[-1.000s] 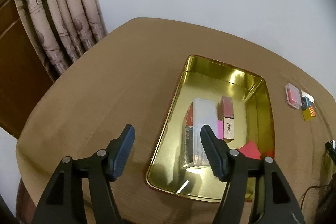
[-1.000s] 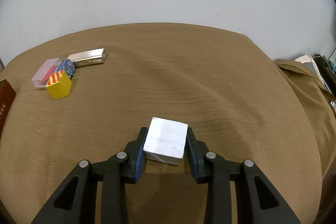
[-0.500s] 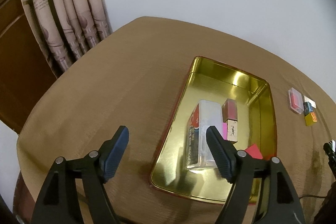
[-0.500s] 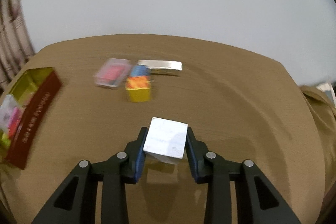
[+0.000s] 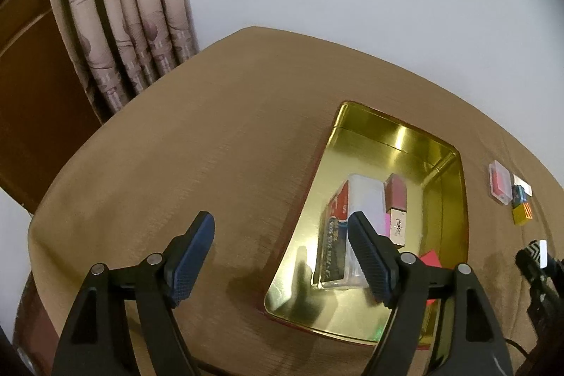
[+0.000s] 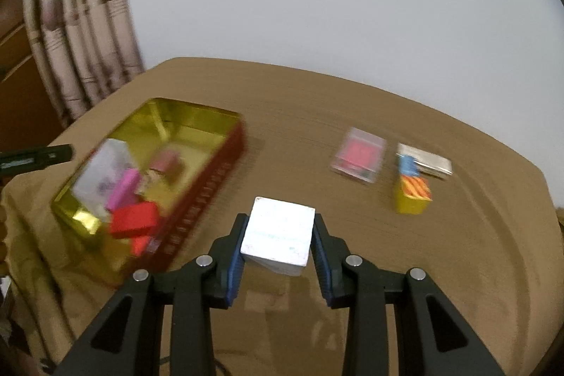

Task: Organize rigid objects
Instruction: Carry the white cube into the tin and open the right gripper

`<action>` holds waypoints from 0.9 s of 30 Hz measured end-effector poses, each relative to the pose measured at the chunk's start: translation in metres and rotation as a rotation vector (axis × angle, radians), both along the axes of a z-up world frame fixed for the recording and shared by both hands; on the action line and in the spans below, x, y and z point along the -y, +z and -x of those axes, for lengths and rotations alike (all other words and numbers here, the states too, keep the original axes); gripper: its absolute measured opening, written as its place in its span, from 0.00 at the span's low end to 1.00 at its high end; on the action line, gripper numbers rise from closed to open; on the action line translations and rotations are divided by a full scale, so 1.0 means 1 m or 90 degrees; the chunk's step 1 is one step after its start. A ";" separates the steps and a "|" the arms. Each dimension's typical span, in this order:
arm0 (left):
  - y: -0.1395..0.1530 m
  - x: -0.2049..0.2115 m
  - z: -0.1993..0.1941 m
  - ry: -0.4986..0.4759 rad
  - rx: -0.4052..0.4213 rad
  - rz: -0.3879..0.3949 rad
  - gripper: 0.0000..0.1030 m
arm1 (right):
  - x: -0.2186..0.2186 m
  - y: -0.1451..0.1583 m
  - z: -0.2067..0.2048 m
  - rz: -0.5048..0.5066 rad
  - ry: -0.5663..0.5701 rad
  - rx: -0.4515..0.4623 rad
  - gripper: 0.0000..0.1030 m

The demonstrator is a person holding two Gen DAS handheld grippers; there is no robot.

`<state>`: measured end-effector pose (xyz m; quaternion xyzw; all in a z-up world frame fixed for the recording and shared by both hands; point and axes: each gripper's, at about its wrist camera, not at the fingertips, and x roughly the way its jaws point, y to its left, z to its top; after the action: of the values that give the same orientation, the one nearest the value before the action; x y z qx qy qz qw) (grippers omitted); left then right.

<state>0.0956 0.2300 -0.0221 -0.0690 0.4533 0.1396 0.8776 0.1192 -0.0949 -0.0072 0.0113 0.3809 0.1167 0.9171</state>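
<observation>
A patterned curtain (image 5: pixel 120 23) hangs beside a brown-clothed table (image 5: pixel 194 143).

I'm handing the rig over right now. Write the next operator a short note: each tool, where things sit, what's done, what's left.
Right tool: shut on the white block, held above the tablecloth, beside the gold tin.
Left tool: open, its jaws have just been opening, nothing between them; it hangs over the tin's near left edge.
Done: the tin already holds a clear box, a maroon box, pink and red pieces.
Left: place the white block in the tin, probably next. Then fetch the clear case with the red insert, the yellow block, the small blue piece and the silver piece.
</observation>
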 end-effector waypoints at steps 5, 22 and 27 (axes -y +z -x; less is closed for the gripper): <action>0.000 -0.003 -0.001 0.005 -0.001 0.005 0.74 | -0.039 0.011 0.002 -0.009 0.056 0.008 0.34; 0.005 -0.021 0.000 0.046 0.012 0.015 0.78 | -0.123 0.002 -0.004 0.002 0.156 -0.013 0.34; 0.003 -0.026 0.000 0.062 0.011 0.027 0.78 | -0.126 -0.005 -0.008 0.004 0.149 -0.024 0.34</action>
<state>0.0954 0.2563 -0.0186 -0.1107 0.4447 0.1716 0.8721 0.1268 0.0313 -0.0121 -0.0342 0.3975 0.2214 0.8898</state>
